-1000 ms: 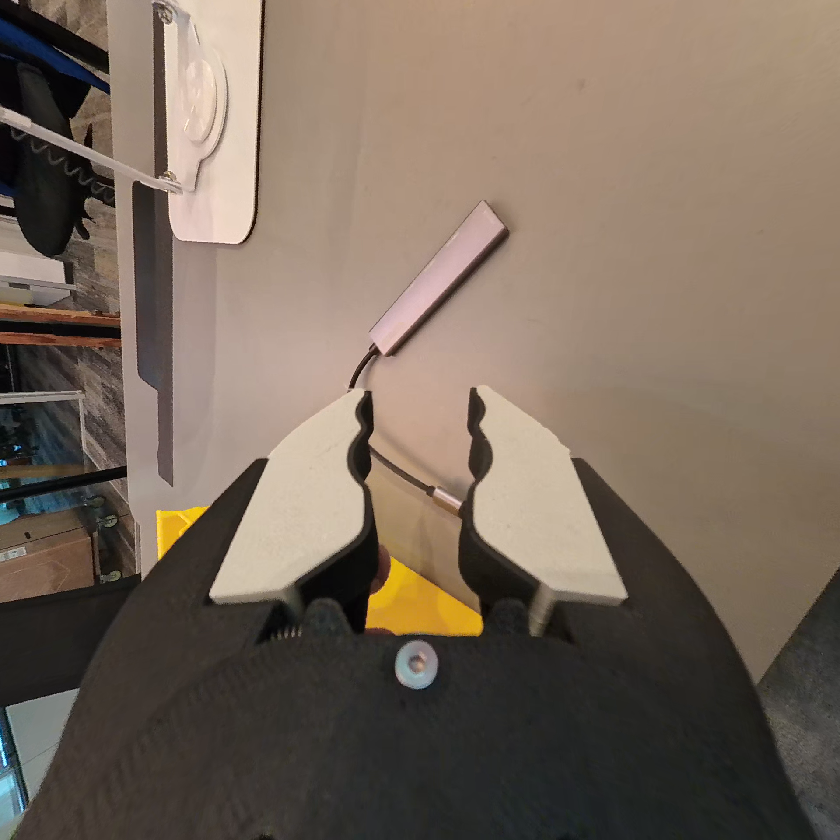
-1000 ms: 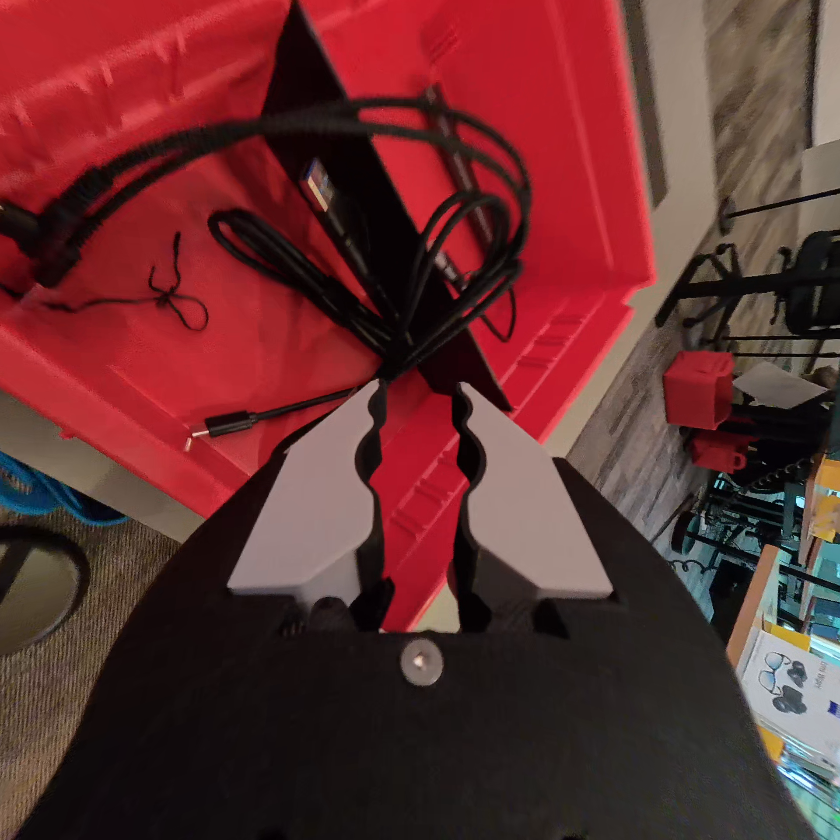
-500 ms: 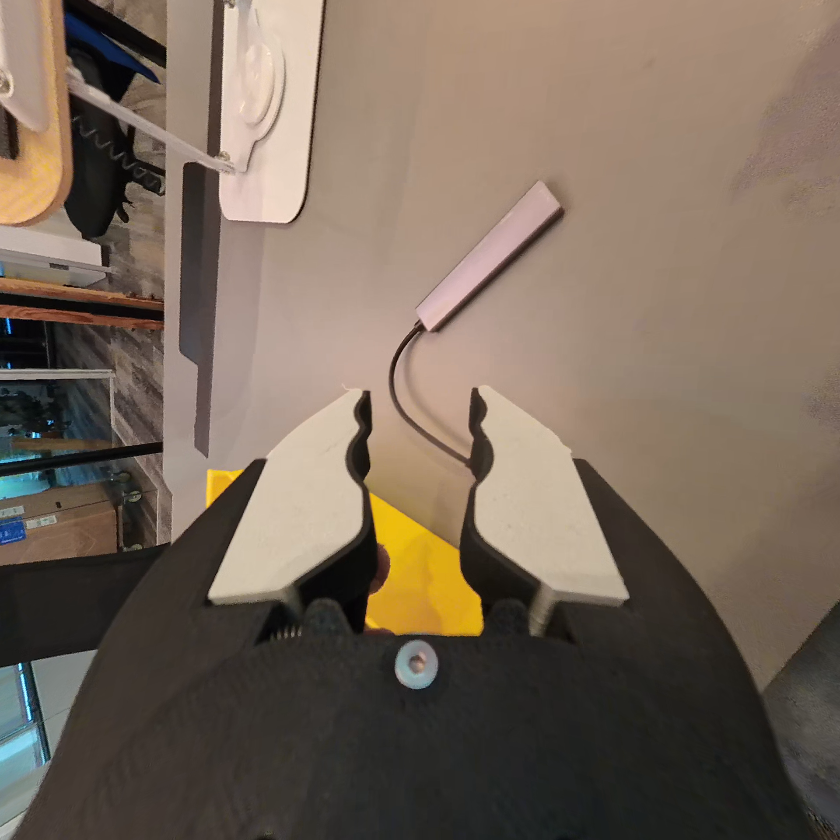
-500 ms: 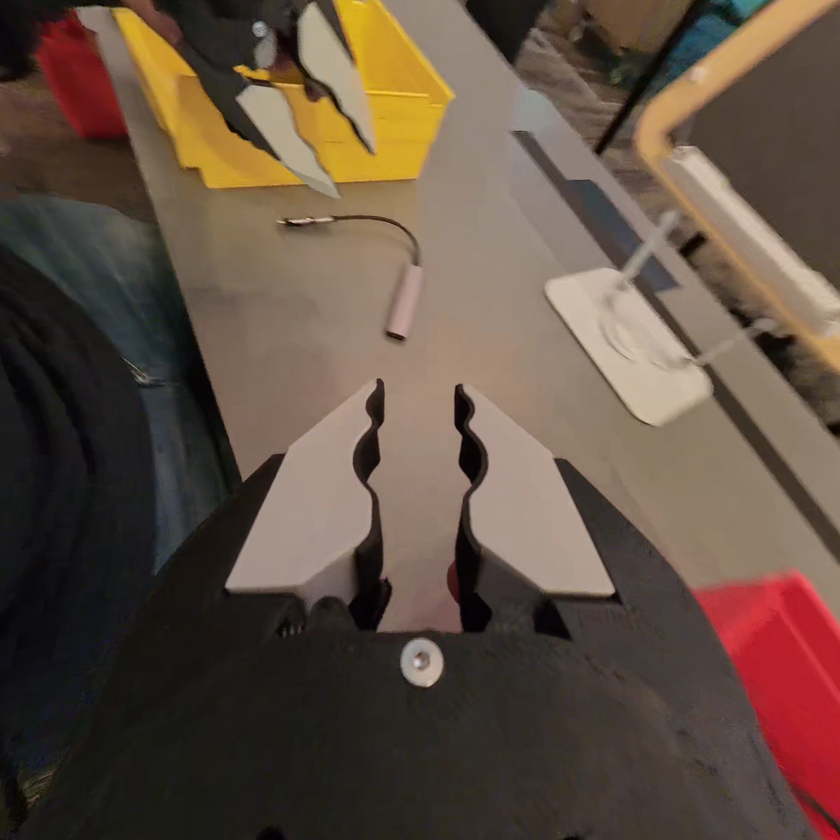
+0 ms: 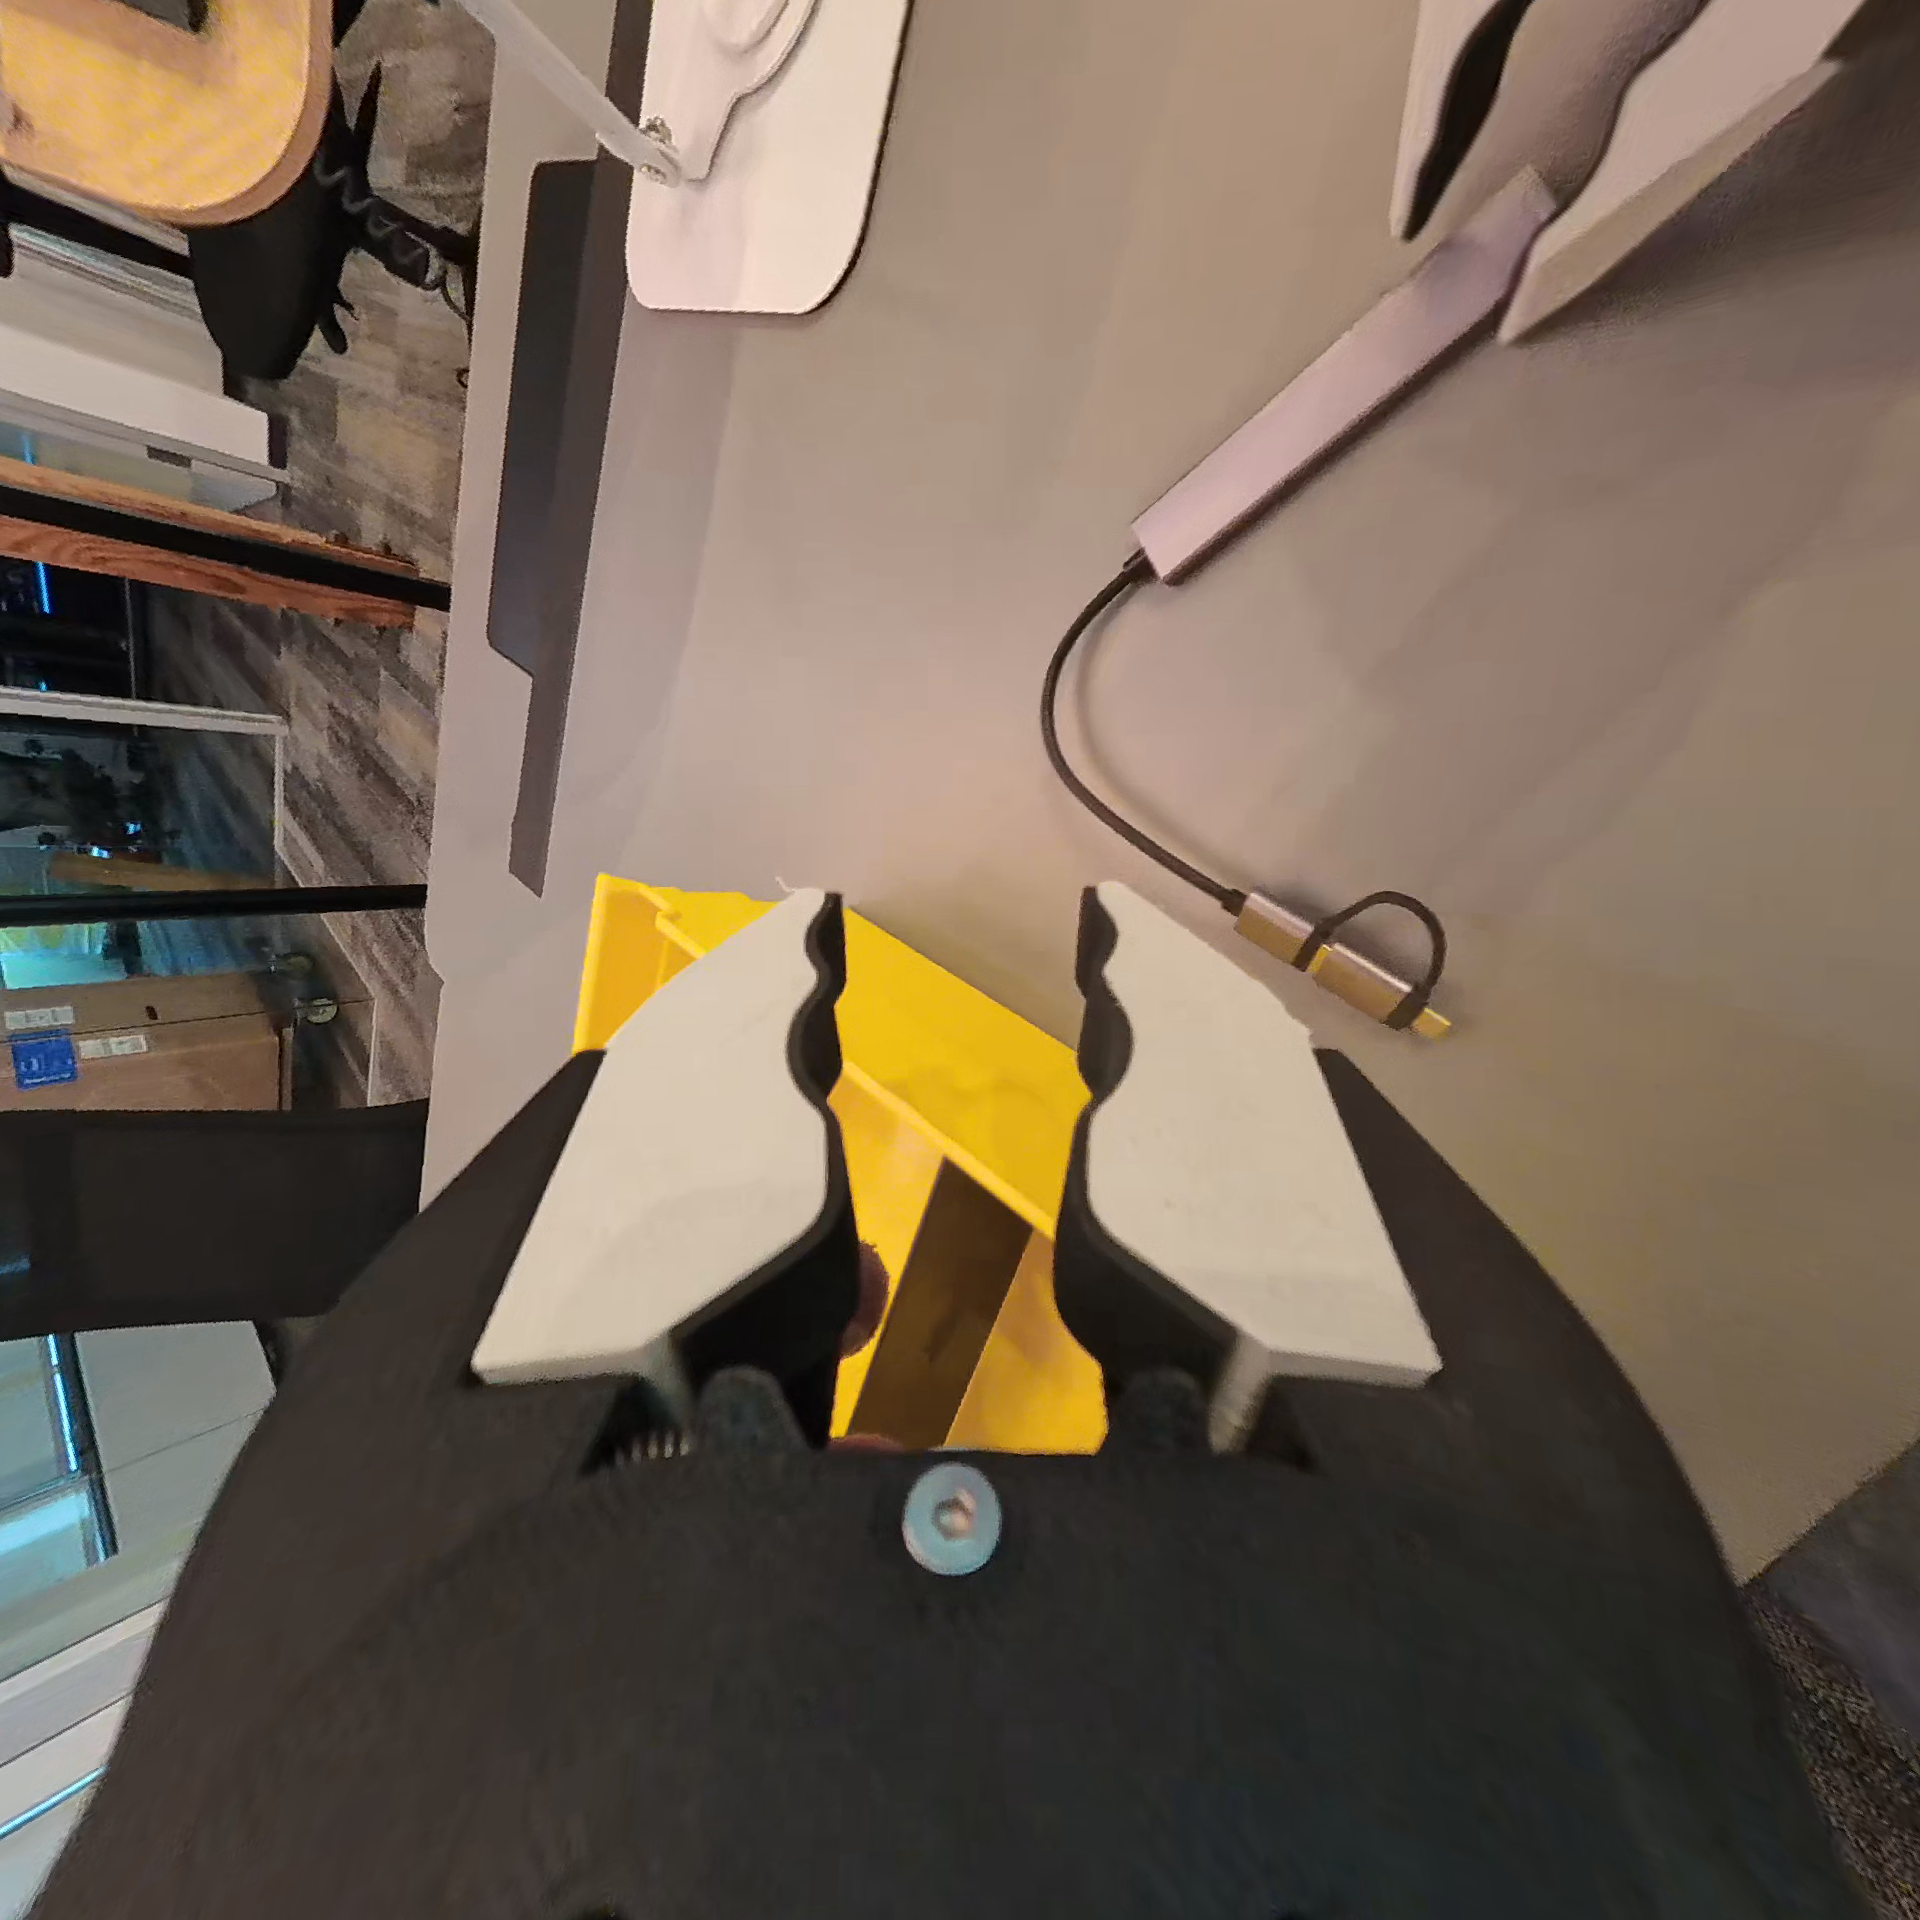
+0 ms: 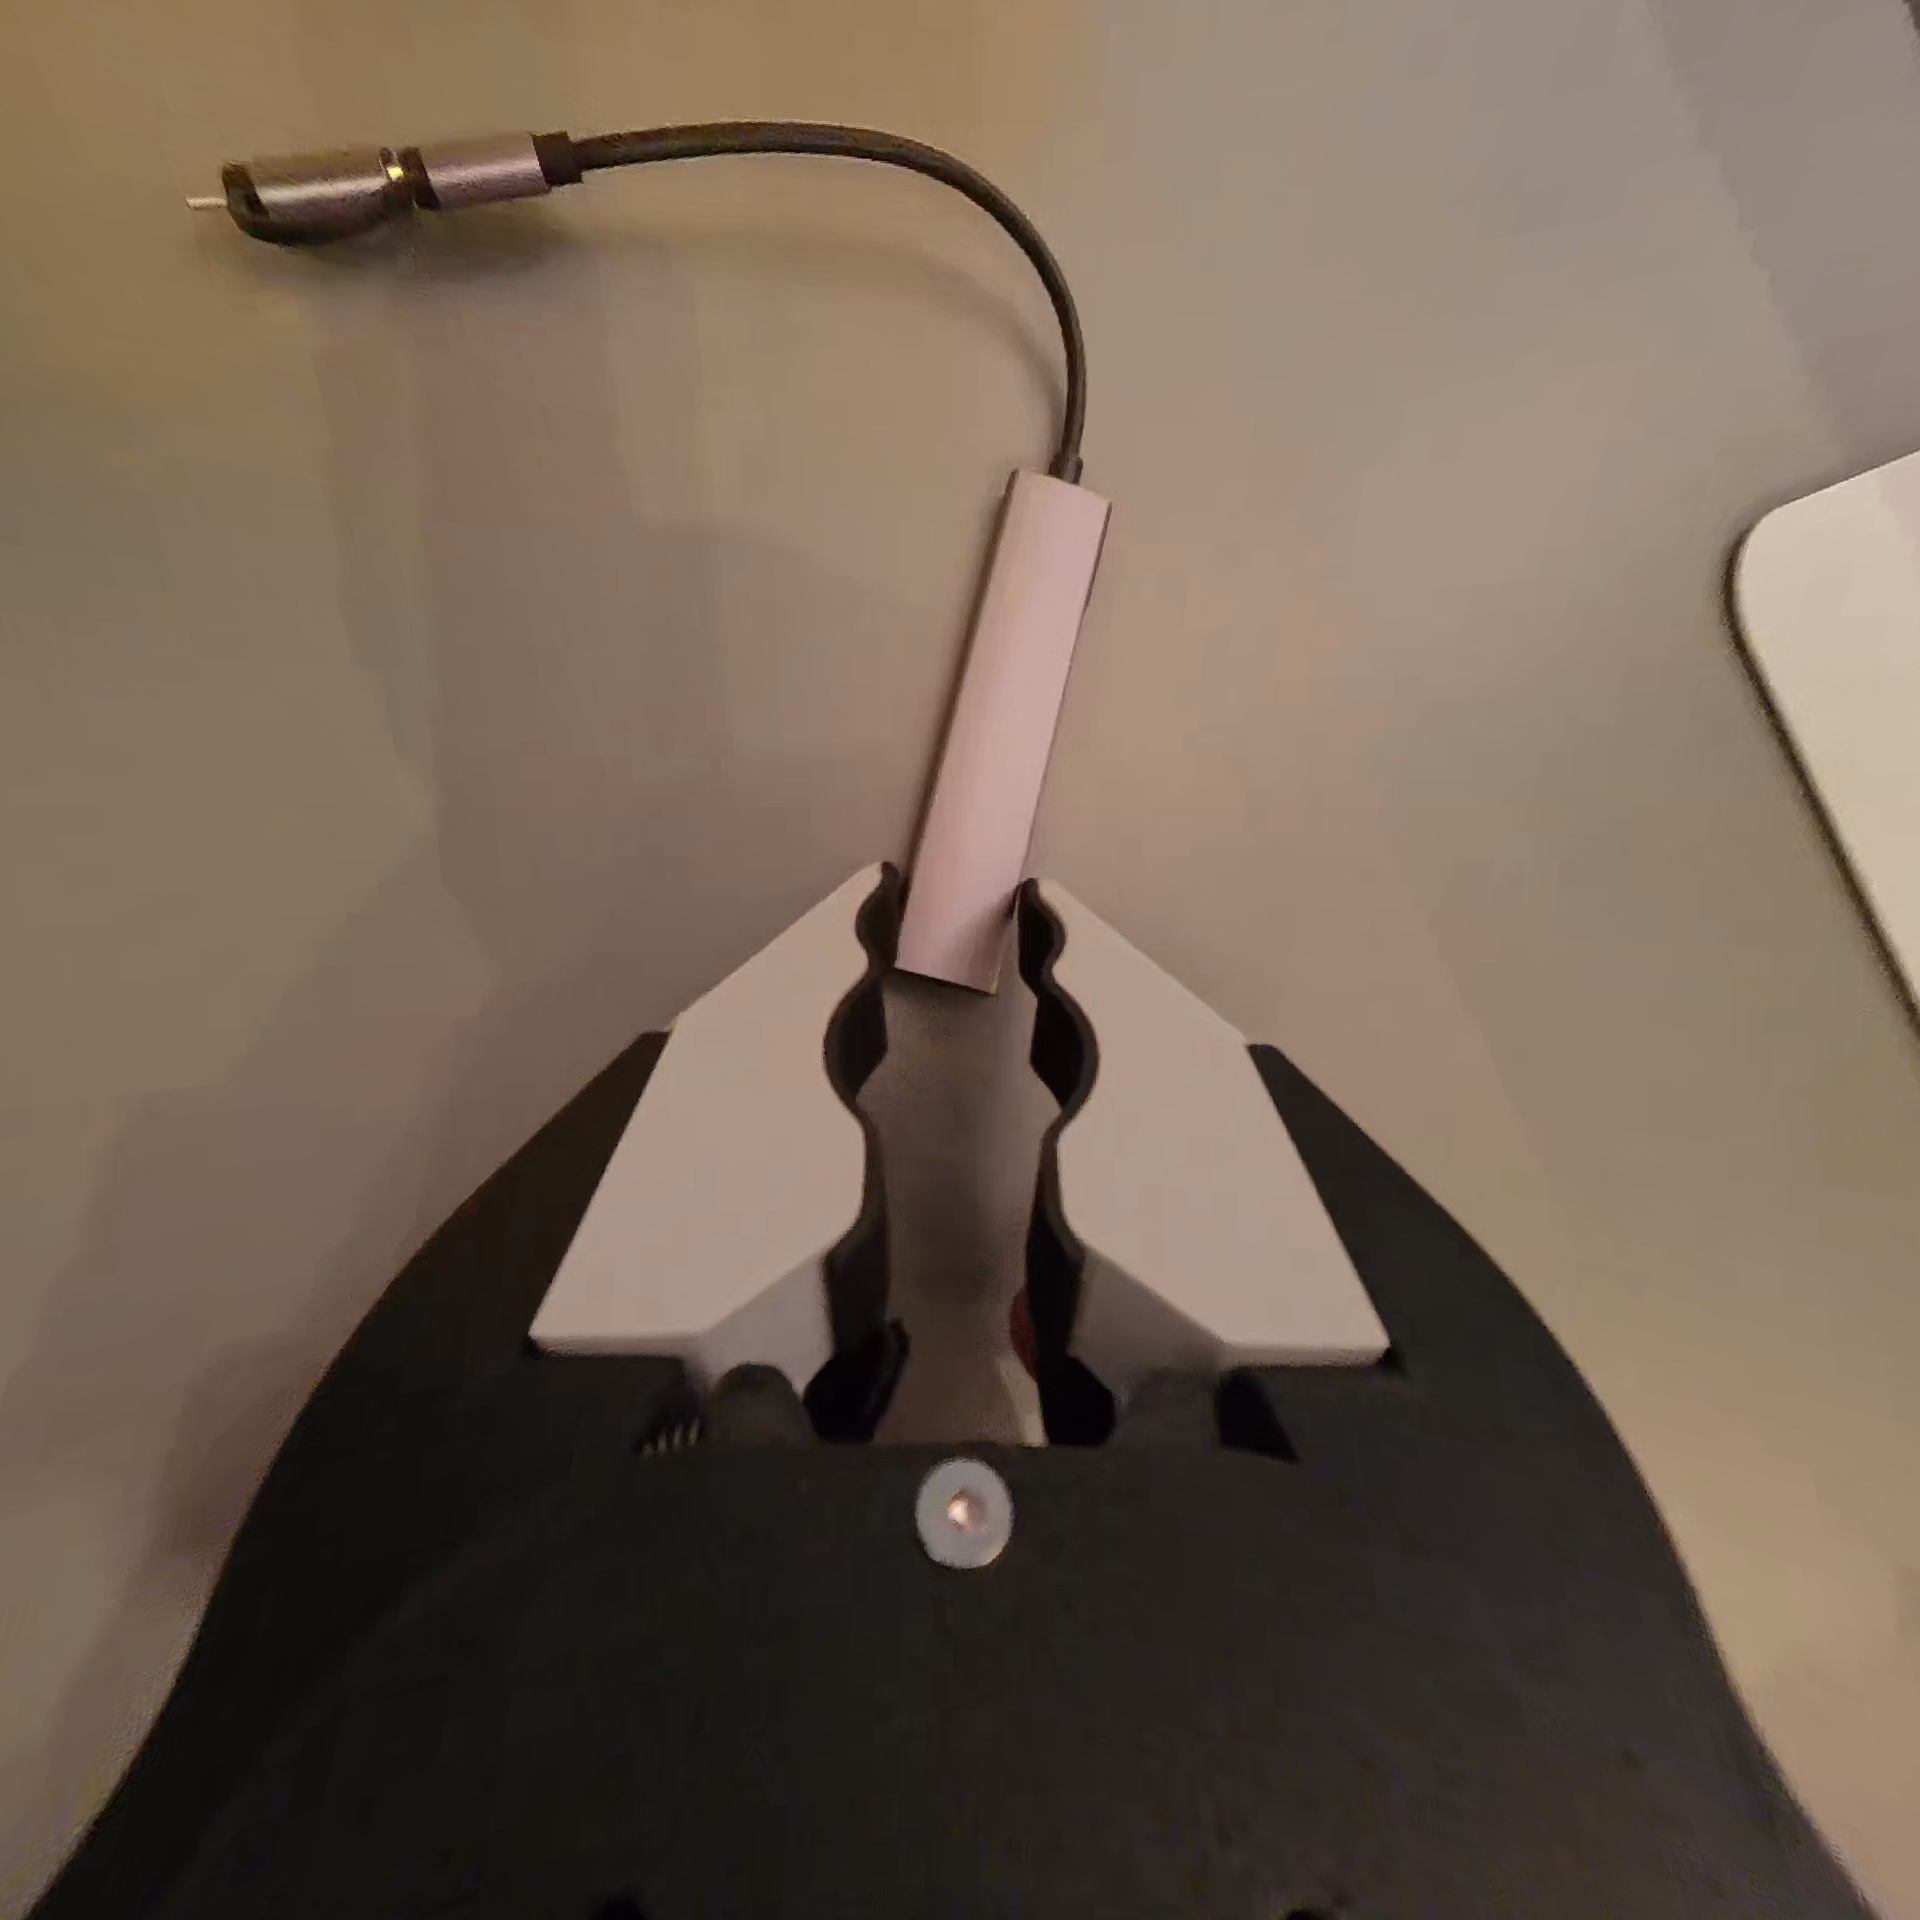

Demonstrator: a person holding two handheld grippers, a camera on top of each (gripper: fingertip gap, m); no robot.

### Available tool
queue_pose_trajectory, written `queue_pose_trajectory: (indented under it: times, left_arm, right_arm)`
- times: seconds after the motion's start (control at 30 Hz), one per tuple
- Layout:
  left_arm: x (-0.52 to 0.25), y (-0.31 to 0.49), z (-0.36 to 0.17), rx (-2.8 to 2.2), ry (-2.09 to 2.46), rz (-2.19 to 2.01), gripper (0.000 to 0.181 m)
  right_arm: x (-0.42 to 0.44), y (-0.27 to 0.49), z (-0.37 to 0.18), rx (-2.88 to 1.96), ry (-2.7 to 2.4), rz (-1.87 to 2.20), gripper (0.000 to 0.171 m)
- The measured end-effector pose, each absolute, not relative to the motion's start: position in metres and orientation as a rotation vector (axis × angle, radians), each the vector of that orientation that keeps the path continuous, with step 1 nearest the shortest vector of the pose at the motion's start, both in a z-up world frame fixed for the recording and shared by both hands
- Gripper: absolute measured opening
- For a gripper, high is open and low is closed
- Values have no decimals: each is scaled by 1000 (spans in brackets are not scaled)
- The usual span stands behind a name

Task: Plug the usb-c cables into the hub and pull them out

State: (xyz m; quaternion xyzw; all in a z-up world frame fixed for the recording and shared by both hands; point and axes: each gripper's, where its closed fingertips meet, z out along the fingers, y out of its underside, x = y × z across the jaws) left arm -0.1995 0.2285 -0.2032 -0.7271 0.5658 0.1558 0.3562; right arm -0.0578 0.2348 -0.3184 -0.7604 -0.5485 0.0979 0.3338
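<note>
Hub: a slim, flat silver-grey bar [image 6: 997, 717] lying on the grey counter [image 6: 416, 623]; no cables are plugged into the parts of it that show.
Hub lead: a short black cord [image 6: 997, 208] leaves the far end of the bar, curves round and ends in a metal plug with a second small adapter tied to it by a black loop [image 6: 343, 192].
Where the hub is: out on the open counter, its near end between the tips of the right tongs [image 6: 956, 894].
Right tongs: the two pale fingers sit either side of the bar's near end, very close to its edges; whether they press on it or only frame it cannot be told.
Left tongs: wide apart and empty [image 5: 956, 914], held over a yellow bin [image 5: 935, 1039] at the counter's edge, well apart from the hub [image 5: 1340, 384].
Only in the left wrist view: the yellow bin, a white flat base plate with a clear stem [image 5: 748, 156], a dark strip along the counter [image 5: 540, 499], the wooden floor and furniture beyond the edge, and the right tongs seen from outside [image 5: 1496, 197] resting over the far end of the bar. The plug [image 5: 1340, 966] lies just beside the left tongs' right finger.
Only in the right wrist view: the bar's near end face close up, and a corner of the white plate [image 6: 1849, 675] at the right.
</note>
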Motion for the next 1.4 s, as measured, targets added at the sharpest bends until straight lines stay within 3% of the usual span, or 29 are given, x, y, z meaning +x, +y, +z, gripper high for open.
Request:
queue_pose_trajectory:
  times: [0.4,1.07,1.33,1.37,1.4]
  left_arm:
    - [-191,228,-217,-1890,1490,374,43]
    - [-148,224,-250,-1851,1556,329,48]
    - [-146,223,-258,-1878,1581,365,32]
    - [-145,223,-257,-1874,1573,364,23]
    - [-143,223,-255,-1865,1564,356,17]
  right_arm:
    - [-54,235,-300,-1949,-1270,569,18]
    - [-29,197,-230,-1644,-1287,542,18]
    - [-24,175,-205,-1502,-1301,549,18]
    - [-22,174,-201,-1487,-1294,552,18]
    - [-19,174,-196,-1469,-1283,549,0]
